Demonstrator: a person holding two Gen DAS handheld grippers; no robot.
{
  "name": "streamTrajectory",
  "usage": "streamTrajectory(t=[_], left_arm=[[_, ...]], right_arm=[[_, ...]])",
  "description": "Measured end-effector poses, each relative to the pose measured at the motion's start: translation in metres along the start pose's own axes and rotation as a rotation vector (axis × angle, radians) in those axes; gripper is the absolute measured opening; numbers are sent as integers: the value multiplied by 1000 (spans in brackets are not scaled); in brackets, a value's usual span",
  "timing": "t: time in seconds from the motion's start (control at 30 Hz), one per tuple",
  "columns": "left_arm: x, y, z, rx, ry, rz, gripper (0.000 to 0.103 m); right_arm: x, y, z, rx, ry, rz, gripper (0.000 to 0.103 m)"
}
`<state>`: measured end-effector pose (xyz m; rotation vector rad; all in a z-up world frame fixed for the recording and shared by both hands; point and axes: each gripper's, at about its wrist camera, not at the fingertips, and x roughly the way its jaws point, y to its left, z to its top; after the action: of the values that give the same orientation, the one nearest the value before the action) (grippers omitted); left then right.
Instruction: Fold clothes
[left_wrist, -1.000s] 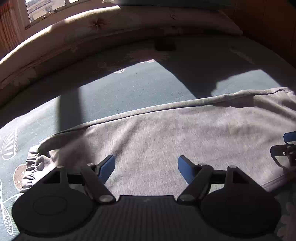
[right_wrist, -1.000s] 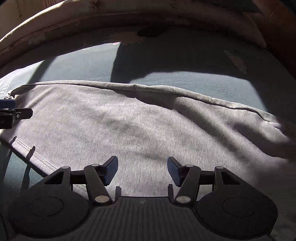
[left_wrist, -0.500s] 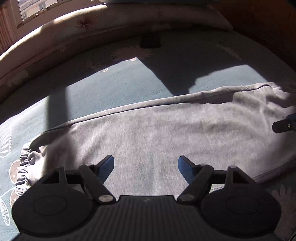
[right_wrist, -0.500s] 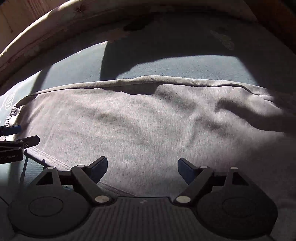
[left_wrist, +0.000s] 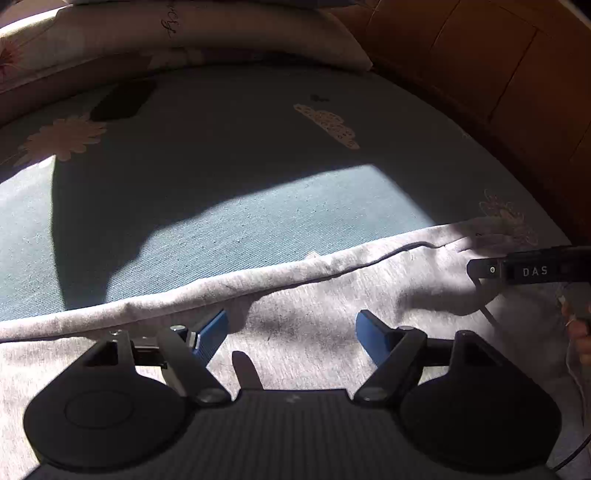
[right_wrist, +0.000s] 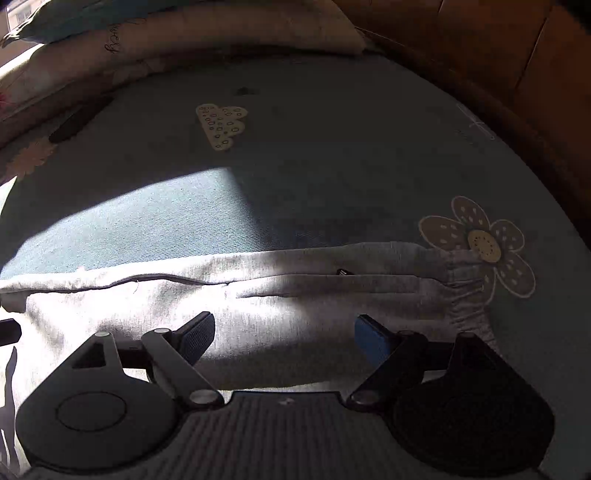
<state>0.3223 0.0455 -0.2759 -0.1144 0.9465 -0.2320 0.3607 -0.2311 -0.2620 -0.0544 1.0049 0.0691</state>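
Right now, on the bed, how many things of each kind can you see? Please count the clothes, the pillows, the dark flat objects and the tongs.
Grey garment: 1
Pillows: 2
Dark flat object: 1
Tongs, left and right: 2
Total: 6
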Motion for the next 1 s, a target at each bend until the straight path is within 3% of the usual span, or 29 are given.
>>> streamTrajectory(t=[0.07, 0.17, 0.3, 0.37, 0.43, 0.6, 0.73, 0.83, 1.0], left_arm=[[16, -4, 0, 17, 33, 47, 76], [26, -9, 5, 57, 22, 109, 79], [29, -11, 19, 21, 48, 133, 79], [20, -15, 25, 2, 47, 122, 78], [8, -23, 30, -6, 28, 63, 78], [13, -61, 36, 81, 34, -46, 79], [46, -86, 30, 167, 37, 40, 79], [59, -94, 30, 208, 26, 97, 85], [40, -96, 42, 199, 43, 114, 81]], right_arm=[[14, -7, -3, 19, 4, 4, 86], [30, -13, -5, 38, -13, 11, 90], [42, -15, 7, 24, -5, 14, 95], [39, -17, 14, 20, 15, 26, 94], [23, -21, 15, 17, 12, 68, 93], [-13, -39, 5, 43, 6, 130, 93], [-17, -48, -9, 75, 20, 135, 93], [-17, -54, -15, 95, 21, 148, 93], [-36, -68, -11, 107, -17, 190, 93]])
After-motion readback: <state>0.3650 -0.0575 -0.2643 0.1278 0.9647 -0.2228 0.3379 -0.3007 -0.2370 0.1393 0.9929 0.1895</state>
